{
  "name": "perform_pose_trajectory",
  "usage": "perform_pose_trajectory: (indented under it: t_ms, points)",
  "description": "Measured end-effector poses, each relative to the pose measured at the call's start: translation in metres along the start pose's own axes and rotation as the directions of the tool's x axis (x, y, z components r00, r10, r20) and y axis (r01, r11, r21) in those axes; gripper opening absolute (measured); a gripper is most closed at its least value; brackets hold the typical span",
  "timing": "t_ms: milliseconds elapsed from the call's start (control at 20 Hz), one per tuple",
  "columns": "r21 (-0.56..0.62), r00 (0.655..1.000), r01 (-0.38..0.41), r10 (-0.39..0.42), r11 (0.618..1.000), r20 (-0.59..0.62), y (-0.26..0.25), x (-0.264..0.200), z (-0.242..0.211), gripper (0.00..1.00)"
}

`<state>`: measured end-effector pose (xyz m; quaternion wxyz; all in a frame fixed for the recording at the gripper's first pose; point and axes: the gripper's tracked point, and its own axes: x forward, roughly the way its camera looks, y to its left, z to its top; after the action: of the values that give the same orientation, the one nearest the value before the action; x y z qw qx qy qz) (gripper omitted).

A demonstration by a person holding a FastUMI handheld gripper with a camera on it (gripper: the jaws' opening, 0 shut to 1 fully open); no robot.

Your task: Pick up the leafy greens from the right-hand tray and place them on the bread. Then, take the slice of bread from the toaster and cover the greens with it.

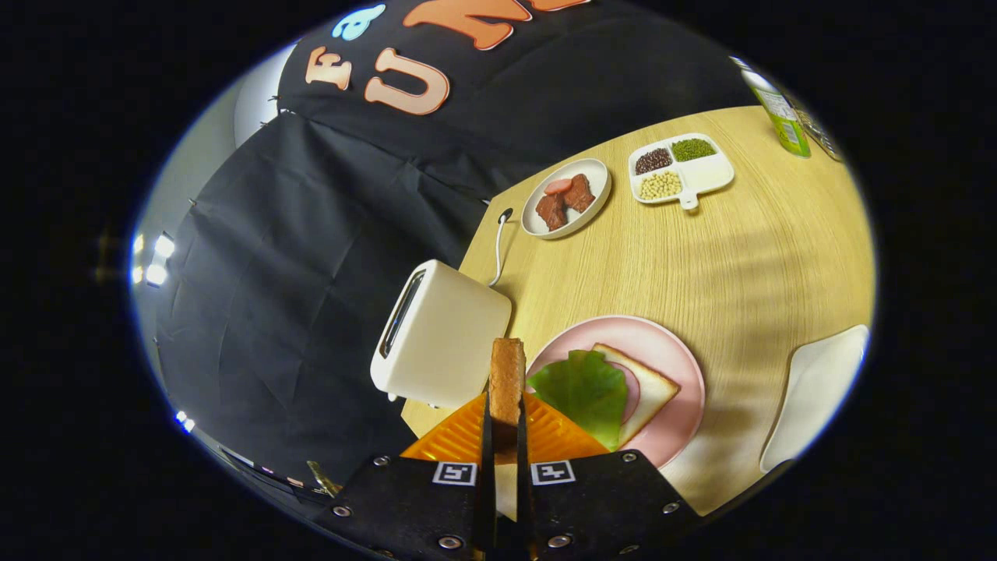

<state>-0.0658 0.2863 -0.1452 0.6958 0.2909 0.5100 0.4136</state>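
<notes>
1. I have the slice of bread (507, 374) from the toaster in my gripper (505, 425). Both fingers are squeezed tight on it, one on each flat side. The slice stands up on its edge between them, and its top sticks out past the tips.

2. So I think I am on the second part of the job. The leafy greens (583, 388) already lie on the other bread (648, 389), the flat slice on the pink plate (679, 360). The green leaf covers the near part of that slice, and a corner of the bread shows past it.

3. The plate is just ahead of my fingers and a little to the right. The slice I hold is up in the air, not touching the greens yet.

4. Next I think I must swing the slice over the plate, tip it flat, and set it down right on top of the greens. It needs to line up with the bread below, or the leaf will poke out.

5. The toaster (440, 336) sits just to the left of my fingers, by the table (748, 257) edge.

6. Far away on the table are a dish of meat (566, 198) and a tray of beans (681, 168). A white tray (818, 389) sits off to the right.
</notes>
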Motion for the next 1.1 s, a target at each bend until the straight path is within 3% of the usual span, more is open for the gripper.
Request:
perform_pose_trajectory:
  t_ms: [350, 700, 850, 1100]
  points:
    - [-0.096, 0.996, 0.082, -0.085, 0.992, -0.033, -0.036, 0.014, -0.016, 0.11]
    - [-0.077, 0.993, 0.118, -0.120, 0.990, -0.014, -0.053, 0.014, -0.015, 0.14]
    - [-0.119, 0.986, 0.166, -0.165, 0.979, 0.016, -0.064, 0.014, -0.011, 0.23]
    - [-0.215, 0.960, 0.255, -0.221, 0.943, 0.173, -0.069, 0.000, 0.012, 0.46]
